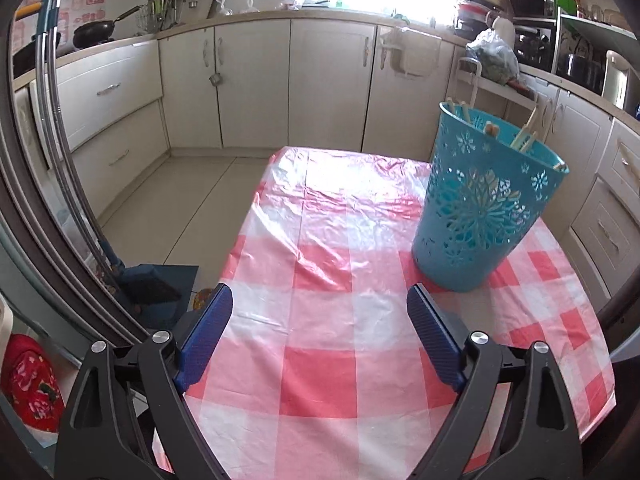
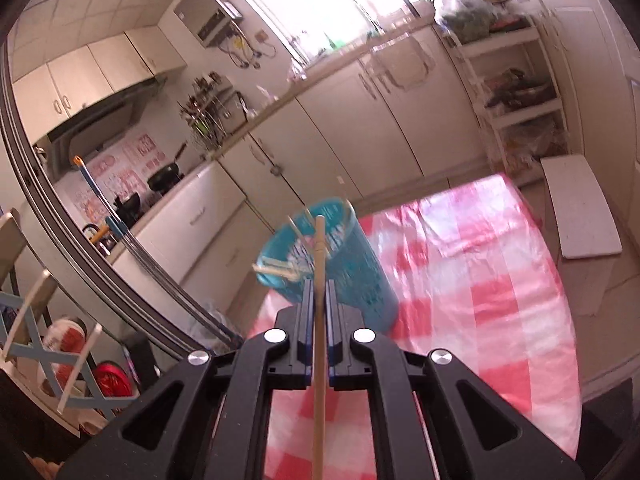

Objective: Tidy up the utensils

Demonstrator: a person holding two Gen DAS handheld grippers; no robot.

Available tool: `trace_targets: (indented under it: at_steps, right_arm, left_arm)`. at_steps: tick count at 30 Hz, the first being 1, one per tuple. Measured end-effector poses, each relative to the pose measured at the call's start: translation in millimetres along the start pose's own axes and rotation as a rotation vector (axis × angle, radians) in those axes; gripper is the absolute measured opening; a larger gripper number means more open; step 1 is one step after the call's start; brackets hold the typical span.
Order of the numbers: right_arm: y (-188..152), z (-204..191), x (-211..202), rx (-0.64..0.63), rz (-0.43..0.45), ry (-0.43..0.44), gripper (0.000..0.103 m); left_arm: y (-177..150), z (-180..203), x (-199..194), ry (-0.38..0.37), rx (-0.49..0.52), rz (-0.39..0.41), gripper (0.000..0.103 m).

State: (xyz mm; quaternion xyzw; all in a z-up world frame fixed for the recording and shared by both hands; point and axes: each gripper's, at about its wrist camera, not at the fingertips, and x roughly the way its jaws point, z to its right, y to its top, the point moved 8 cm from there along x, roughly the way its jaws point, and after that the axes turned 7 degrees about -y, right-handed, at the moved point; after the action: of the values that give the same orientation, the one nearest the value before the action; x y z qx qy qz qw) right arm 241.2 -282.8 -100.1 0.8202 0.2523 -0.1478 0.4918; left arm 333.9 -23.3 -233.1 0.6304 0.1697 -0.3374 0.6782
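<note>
A teal cut-out basket (image 1: pixel 480 204) stands on the red-and-white checked tablecloth (image 1: pixel 320 280) at the table's right side, with several pale chopsticks (image 1: pixel 524 136) leaning inside. My left gripper (image 1: pixel 320 300) hangs open above the bare cloth, left of and nearer than the basket, nothing between its blue pads. In the right wrist view my right gripper (image 2: pixel 319 286) is shut on a single wooden chopstick (image 2: pixel 319 352), which runs along the jaws and sticks out forward toward the blurred teal basket (image 2: pixel 344 264).
Cream kitchen cabinets (image 1: pixel 256 80) run along the far wall and the right side. A dustpan and broom (image 1: pixel 152 284) stand on the floor left of the table. A white bench (image 2: pixel 580 208) sits beyond the table's far end. A sliding door frame (image 1: pixel 52 168) is at left.
</note>
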Motion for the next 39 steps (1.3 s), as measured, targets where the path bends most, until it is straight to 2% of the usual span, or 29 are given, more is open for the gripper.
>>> trace_targets:
  at_steps: [4,7,10,13,17,22,27,30,32,33,35,38,39]
  right_arm:
    - [64.7,-44.6,5.4,-0.049,0.174,0.015,0.006]
    - [101.0,-68.8,21.8,-0.118,0.317,-0.045,0.006]
    - [118.8,-74.9,51.7,-0.155,0.406,-0.147,0.006]
    - [120.8,-66.0,78.9,-0.161,0.438,-0.215,0.006]
    - [106.3,-48.9,104.7,-0.155,0.394,-0.253,0.006]
    - [80.8,-42.0,114.7,-0.197,0.338,-0.262,0.006]
    - [52.7,-38.5,114.8,-0.245,0.261,-0.257,0.006]
    - [35.7,-40.3,99.3,-0.282,0.226,-0.247,0.006]
    - [24.1,-37.9,82.2,-0.289,0.198,-0.244,0.013]
    - [18.8,-36.0,74.3,-0.285,0.187,-0.244,0.029]
    - [7.1,-31.0,52.3,-0.270,0.174,-0.251,0.048]
    - [-13.8,-26.9,25.7,-0.278,0.126,-0.260,0.054]
    - [-20.0,-25.6,17.9,-0.279,0.114,-0.271,0.062]
  left_arm:
    - [-7.8,17.1,8.4,-0.009,0.020,-0.027,0.089]
    - [-11.8,23.4,13.5,-0.002,0.029,-0.041,0.091]
    - [-13.3,27.1,18.3,0.001,0.034,-0.052,0.093]
    - [-11.3,29.7,19.1,0.003,0.044,-0.051,0.095]
    - [-10.3,32.9,21.0,-0.007,0.048,-0.059,0.095]
    - [-6.9,34.8,21.3,-0.011,0.035,-0.064,0.095]
    - [-2.0,36.1,13.9,-0.017,0.019,-0.066,0.095]
    - [2.5,36.7,3.0,-0.010,0.018,-0.060,0.095]
    - [6.2,37.8,-7.2,0.003,0.024,-0.051,0.095]
    - [7.8,38.1,-12.4,0.011,0.028,-0.047,0.095]
    - [11.7,39.8,-24.1,0.025,0.041,-0.033,0.095]
    - [15.2,44.2,-45.8,0.038,0.061,-0.005,0.095]
    - [16.2,45.5,-51.4,0.038,0.063,0.001,0.095]
